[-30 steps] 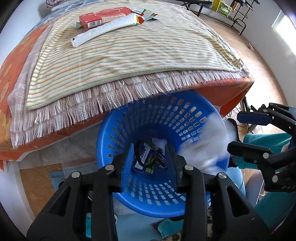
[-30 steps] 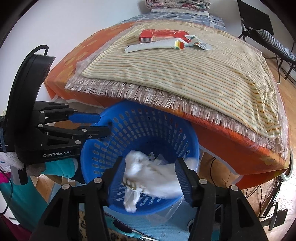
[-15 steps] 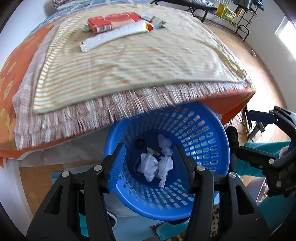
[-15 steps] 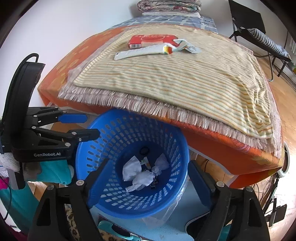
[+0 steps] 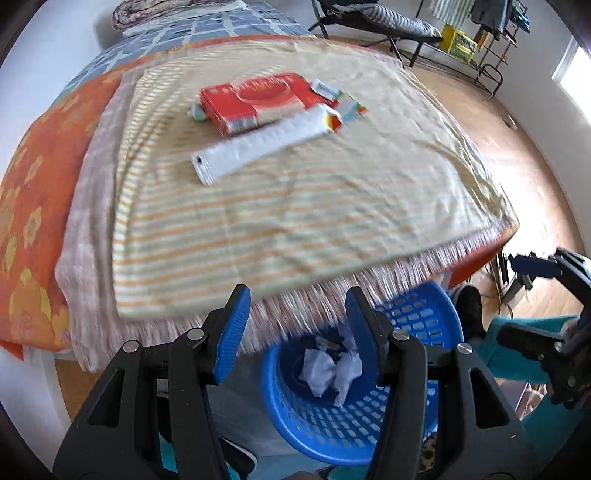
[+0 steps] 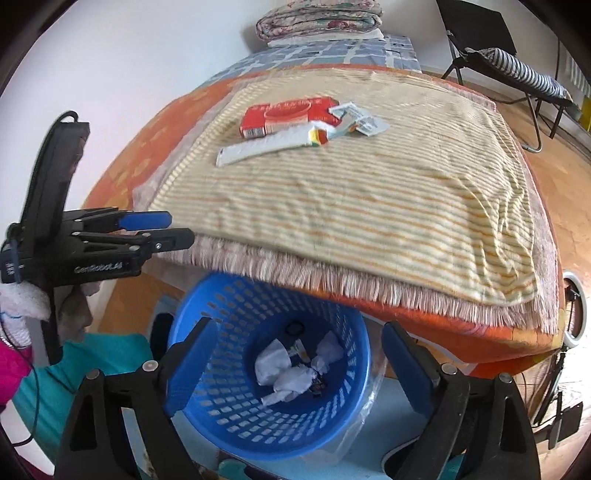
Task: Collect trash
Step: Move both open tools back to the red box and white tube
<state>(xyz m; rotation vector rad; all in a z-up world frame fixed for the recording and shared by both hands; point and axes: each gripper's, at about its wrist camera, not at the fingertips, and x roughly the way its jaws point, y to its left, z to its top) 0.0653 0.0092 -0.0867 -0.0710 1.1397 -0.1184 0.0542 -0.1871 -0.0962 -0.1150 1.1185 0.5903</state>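
Observation:
A blue perforated basket [image 5: 424, 417] [image 6: 207, 402] stands on the floor by the bed's near edge, with crumpled white paper [image 5: 328, 369] [image 6: 288, 373] inside. On the striped blanket lie a red box [image 5: 258, 101] [image 6: 288, 114], a long white tube [image 5: 258, 146] [image 6: 269, 146] and small torn wrappers [image 5: 341, 99] [image 6: 364, 122]. My left gripper [image 5: 299, 328] is open and empty, raised at the bed's fringe edge. My right gripper [image 6: 299, 365] is open wide and empty above the basket. Each gripper shows in the other's view, the left one [image 6: 155, 229] and the right one [image 5: 532, 295].
The bed [image 5: 29, 206] has an orange flowered sheet and a fringed striped blanket [image 6: 369, 206]. Folded bedding [image 6: 317, 18] lies at its far end. A folding chair [image 6: 509, 59] and wooden floor lie to the right. A clear plastic bag [image 6: 354, 424] lies beside the basket.
The white paper dropped from my right gripper into the basket, and its jaws opened wide. Both grippers rose and tilted up toward the bed top; the left opened wider.

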